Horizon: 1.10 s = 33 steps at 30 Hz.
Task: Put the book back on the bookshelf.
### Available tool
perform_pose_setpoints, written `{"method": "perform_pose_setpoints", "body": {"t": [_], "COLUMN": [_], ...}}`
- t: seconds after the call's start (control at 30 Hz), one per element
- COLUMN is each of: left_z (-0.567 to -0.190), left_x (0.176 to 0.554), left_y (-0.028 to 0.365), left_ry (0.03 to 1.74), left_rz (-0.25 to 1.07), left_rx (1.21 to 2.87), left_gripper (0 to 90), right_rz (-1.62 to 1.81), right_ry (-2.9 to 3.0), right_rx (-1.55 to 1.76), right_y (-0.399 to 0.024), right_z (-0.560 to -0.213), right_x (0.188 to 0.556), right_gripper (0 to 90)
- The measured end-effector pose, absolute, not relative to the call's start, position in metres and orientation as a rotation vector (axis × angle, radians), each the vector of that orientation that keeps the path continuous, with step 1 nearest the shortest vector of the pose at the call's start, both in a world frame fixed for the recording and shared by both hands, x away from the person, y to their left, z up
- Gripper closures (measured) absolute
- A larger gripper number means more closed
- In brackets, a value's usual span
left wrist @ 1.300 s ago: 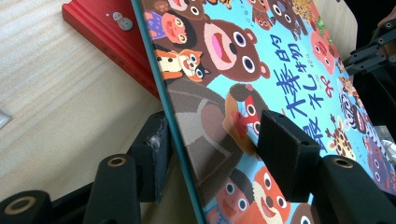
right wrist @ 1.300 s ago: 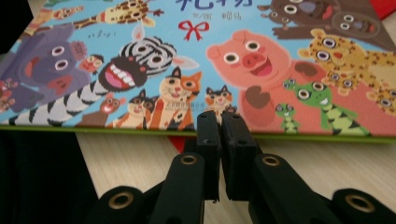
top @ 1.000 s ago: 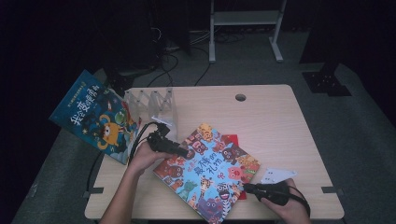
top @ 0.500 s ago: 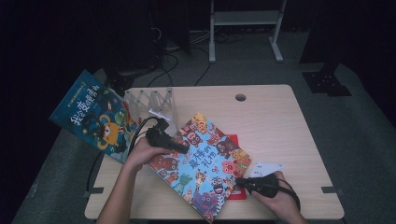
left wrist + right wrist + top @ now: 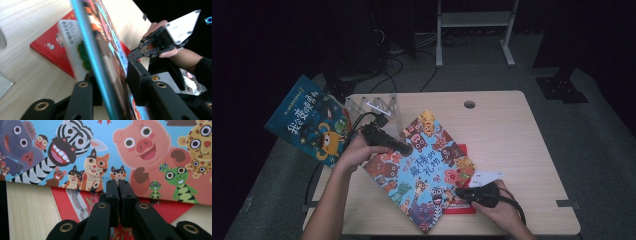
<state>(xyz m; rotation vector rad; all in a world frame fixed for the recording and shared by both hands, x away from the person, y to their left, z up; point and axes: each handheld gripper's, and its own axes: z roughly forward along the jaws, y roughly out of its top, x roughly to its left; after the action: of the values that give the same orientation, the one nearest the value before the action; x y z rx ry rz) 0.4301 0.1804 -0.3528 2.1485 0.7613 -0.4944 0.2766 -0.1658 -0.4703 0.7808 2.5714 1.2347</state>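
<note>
A picture book with cartoon animals stands tipped up on the table, its upper left edge lifted. My left gripper is shut on that edge. Its jaws have just been closing, and the left gripper view shows the book's thin edge running between them. At the book's lower right edge my right gripper is shut with nothing between its jaws; its tips meet the cover just above a red book. That red book lies flat underneath.
A blue picture book overhangs the table's left edge. A clear plastic book rack stands at the back left. A white card lies by the right hand. A cable hole sits near the far edge.
The left gripper has risen with the animal book's edge, tipping the book up. The right gripper has slid left along the table to the book's lower edge.
</note>
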Motion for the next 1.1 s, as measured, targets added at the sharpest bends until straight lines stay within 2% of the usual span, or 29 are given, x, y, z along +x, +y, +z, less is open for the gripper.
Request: {"method": "perform_pose_setpoints", "body": {"t": [0.27, 0.5, 0.57, 0.6, 0.63, 0.67, 0.7, 0.77, 0.83, 1.03, 1.1], "left_z": [-0.331, -0.316, -0.311, -0.308, -0.302, -0.302, -0.299, -0.291, -0.288, -0.273, -0.269], "left_x": [0.434, 0.435, 0.436, 0.435, 0.434, 0.434, 0.433, 0.431, 0.43, 0.424, 0.421], "left_y": [0.175, 0.172, 0.17, 0.168, 0.165, 0.165, 0.163, 0.158, 0.156, 0.146, 0.144], "left_ry": [0.797, 0.817, 0.826, 0.831, 0.836, 0.836, 0.832, 0.827, 0.821, 0.791, 0.778], "left_rz": [-0.495, -0.472, -0.463, -0.457, -0.443, -0.443, -0.434, -0.414, -0.405, -0.357, -0.34], "left_rx": [2.169, 2.193, 2.207, 2.216, 2.231, 2.231, 2.242, 2.273, 2.285, 2.353, 2.369], "left_gripper": [72.5, 75.1, 76.0, 76.0, 76.5, 76.6, 76.6, 77.3, 77.3, 78.0, 78.1], "right_rz": [1.257, 1.3, 1.284, 1.284, 1.259, 1.248, 1.248, 1.186, 1.171, 1.069, 1.06], "right_ry": [2.583, 2.51, 2.418, 2.418, 2.343, 2.318, 2.318, 2.212, 2.192, 2.101, 2.094], "right_rx": [0.782, 0.818, 0.888, 0.888, 0.969, 1.0, 1.0, 1.114, 1.149, 1.325, 1.337], "right_y": [-0.156, -0.164, -0.181, -0.181, -0.196, -0.201, -0.201, -0.221, -0.227, -0.261, -0.263], "right_z": [-0.471, -0.463, -0.46, -0.46, -0.461, -0.462, -0.462, -0.465, -0.465, -0.474, -0.476], "right_x": [0.286, 0.299, 0.312, 0.312, 0.326, 0.331, 0.331, 0.351, 0.357, 0.393, 0.395], "right_gripper": [86.2, 80.4, 74.3, 74.3, 65.8, 61.8, 61.8, 49.7, 48.5, 36.9, 36.4]}}
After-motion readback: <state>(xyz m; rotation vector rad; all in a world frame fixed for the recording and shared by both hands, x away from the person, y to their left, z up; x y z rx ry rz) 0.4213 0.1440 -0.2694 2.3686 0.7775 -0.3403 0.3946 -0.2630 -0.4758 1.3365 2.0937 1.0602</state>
